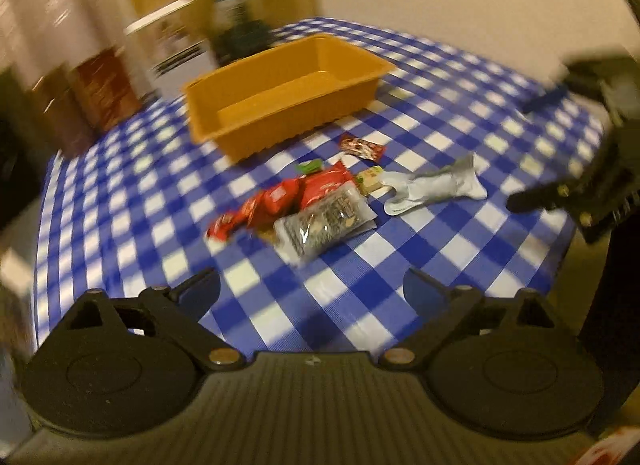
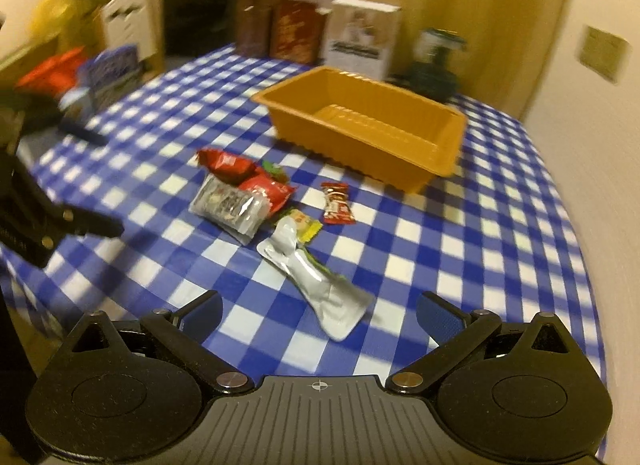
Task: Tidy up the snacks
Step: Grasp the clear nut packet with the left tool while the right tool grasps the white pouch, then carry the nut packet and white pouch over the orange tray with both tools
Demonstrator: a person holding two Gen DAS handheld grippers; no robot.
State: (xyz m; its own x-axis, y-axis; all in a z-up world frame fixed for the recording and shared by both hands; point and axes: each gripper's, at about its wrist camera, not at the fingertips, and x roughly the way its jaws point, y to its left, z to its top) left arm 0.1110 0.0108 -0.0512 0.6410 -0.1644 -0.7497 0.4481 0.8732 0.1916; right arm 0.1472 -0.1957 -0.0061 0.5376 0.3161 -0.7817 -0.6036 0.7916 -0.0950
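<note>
An empty orange bin (image 1: 256, 133) (image 2: 360, 145) stands on the blue checked tablecloth. In front of it lies a loose pile of snacks: red packets (image 1: 276, 201) (image 2: 228, 163), a clear nut packet (image 1: 324, 225) (image 2: 230, 205), a silver pouch (image 1: 436, 185) (image 2: 320, 285), a small red wrapper (image 1: 362, 147) (image 2: 336, 203) and a yellow-green bar (image 2: 304, 225). My left gripper (image 1: 310, 279) (image 2: 110, 185) hangs open short of the nut packet, holding nothing. My right gripper (image 2: 319, 299) (image 1: 518, 155) is open over the near end of the silver pouch, its pads clear of it.
Brown packages (image 2: 292, 29), a white box (image 2: 362, 37) and a dark green jar (image 2: 436, 61) stand behind the bin. A blue packet (image 2: 112, 73) lies at the table's far left. The round table's edge (image 2: 576, 265) curves close to a wall on the right.
</note>
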